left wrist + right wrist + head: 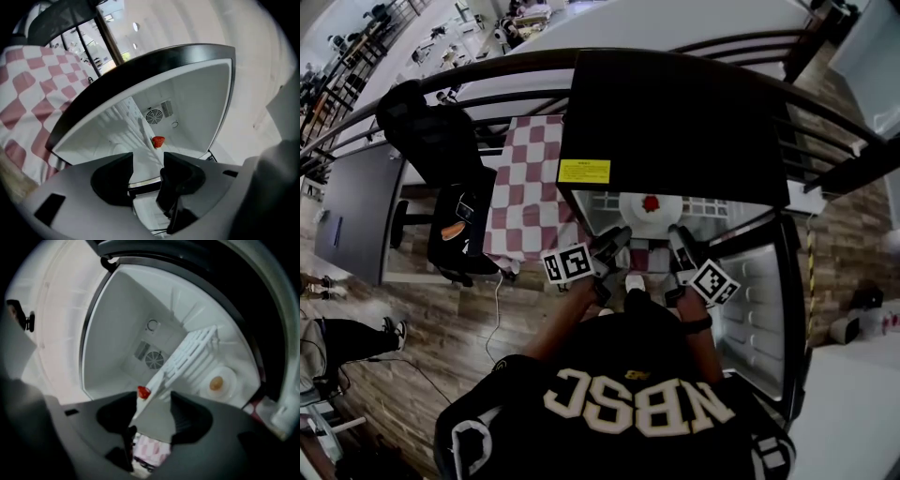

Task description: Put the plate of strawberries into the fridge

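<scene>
A white plate (630,208) carrying a red strawberry (652,202) sits on the white wire shelf inside the open fridge (675,112). My left gripper (614,244) and right gripper (680,242) are at the plate's near rim, one on each side, both open. In the left gripper view the strawberry (158,141) lies just beyond the spread jaws of the left gripper (147,163). In the right gripper view the plate's rim (154,420) reaches in between the parted jaws of the right gripper (152,404), with the strawberry (143,392) at its far edge.
The fridge door (759,300) stands open at the right. A small dish (218,383) with a brownish item rests under the wire shelf (192,355). A fan vent (153,360) is on the back wall. A checkered table (525,187) and a black chair (441,141) stand left of the fridge.
</scene>
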`<state>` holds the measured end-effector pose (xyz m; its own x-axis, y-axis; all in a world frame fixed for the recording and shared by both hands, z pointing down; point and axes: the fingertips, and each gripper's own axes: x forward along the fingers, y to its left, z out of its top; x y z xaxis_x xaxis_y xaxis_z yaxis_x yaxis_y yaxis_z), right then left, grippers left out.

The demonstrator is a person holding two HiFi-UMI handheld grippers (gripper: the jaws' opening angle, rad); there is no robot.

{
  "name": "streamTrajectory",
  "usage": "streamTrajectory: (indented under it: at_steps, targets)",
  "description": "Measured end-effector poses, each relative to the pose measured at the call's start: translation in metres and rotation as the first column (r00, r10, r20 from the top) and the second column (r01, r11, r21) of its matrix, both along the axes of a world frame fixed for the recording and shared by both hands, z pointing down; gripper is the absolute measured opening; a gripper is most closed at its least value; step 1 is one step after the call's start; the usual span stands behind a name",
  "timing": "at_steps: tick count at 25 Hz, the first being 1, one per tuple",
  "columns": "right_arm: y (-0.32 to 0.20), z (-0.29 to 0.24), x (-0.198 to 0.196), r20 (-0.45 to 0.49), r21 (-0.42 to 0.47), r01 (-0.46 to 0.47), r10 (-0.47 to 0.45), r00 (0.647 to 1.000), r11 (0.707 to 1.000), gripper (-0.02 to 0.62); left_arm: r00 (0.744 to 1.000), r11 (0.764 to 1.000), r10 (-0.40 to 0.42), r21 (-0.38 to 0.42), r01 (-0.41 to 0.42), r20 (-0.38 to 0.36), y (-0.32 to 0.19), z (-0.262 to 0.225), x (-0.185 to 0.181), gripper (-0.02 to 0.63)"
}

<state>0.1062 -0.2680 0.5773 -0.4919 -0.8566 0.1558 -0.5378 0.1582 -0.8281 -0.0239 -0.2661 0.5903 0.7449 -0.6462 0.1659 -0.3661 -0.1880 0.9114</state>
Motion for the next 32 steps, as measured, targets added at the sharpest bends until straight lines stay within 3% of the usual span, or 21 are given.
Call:
streamTrajectory:
  at_steps: [2,5,8,12,16,20,25,32]
  targets:
    - [0.008,0.005,0.002,-0.059,0.004,0.009,-0.009,0.998,1.0,0.219,0.993,0.996,0.033,0.073,-0.042,0.118,0.009,0.002,-0.004,0.201]
    - [0.02,0.009,0.003,-0.195,0.023,0.031,-0.026,0.98,0.999,0.219,0.956,0.979,0.035,0.184,-0.091,0.291,0.017,-0.001,-0.006,0.201]
    - [0.027,0.007,-0.003,-0.377,0.063,0.083,-0.053,0.925,0.995,0.219,0.906,0.948,-0.016,0.295,-0.12,0.423,0.018,-0.01,-0.005,0.199]
    - [0.028,-0.007,-0.01,-0.525,0.129,0.13,-0.043,0.85,0.983,0.202,0.844,0.899,-0.075,0.403,-0.173,0.531,0.018,-0.021,0.001,0.198]
    - [0.025,-0.016,-0.011,-0.592,0.162,0.15,-0.026,0.806,0.975,0.156,0.831,0.883,-0.087,0.429,-0.191,0.549,0.015,-0.025,0.009,0.183]
    - [0.022,-0.015,-0.013,-0.603,0.162,0.169,-0.039,0.797,0.972,0.098,0.818,0.883,-0.094,0.427,-0.195,0.567,0.01,-0.023,0.014,0.152]
    - [0.017,-0.01,-0.021,-0.612,0.146,0.212,-0.08,0.787,0.966,0.08,0.792,0.891,-0.108,0.412,-0.192,0.6,0.003,-0.019,0.013,0.08]
    - [0.006,-0.004,-0.023,-0.612,0.135,0.238,-0.107,0.783,0.962,0.066,0.793,0.896,-0.104,0.403,-0.188,0.601,-0.01,-0.017,0.021,0.057]
